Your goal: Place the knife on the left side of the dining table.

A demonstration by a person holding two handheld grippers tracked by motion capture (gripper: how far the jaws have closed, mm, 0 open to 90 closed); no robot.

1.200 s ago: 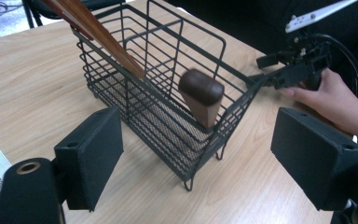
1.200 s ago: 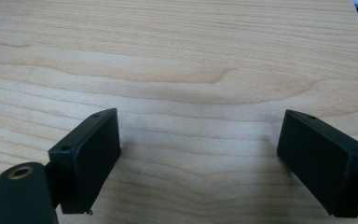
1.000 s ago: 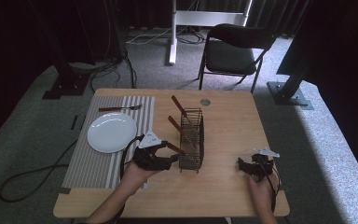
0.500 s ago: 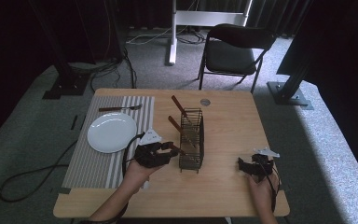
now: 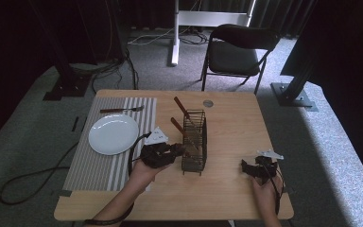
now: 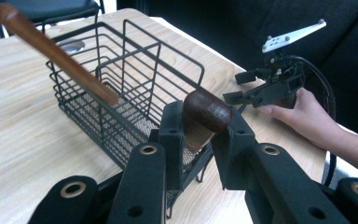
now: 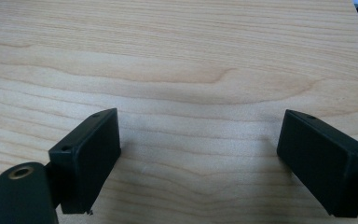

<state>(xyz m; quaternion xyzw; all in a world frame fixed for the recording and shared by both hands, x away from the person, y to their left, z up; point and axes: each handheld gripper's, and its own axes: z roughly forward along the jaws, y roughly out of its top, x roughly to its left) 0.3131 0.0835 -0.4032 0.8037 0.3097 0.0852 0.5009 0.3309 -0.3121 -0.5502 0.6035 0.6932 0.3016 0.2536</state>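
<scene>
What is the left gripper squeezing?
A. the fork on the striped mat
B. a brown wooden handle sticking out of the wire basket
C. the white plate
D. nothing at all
B: in the left gripper view, the left gripper has its jaws pressed on both sides of the rounded brown wooden handle, which stands at the near end of the black wire basket.

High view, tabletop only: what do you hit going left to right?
Striped placemat → white plate → left gripper shut on a wooden handle → wire basket → right gripper, open over bare table.
</scene>
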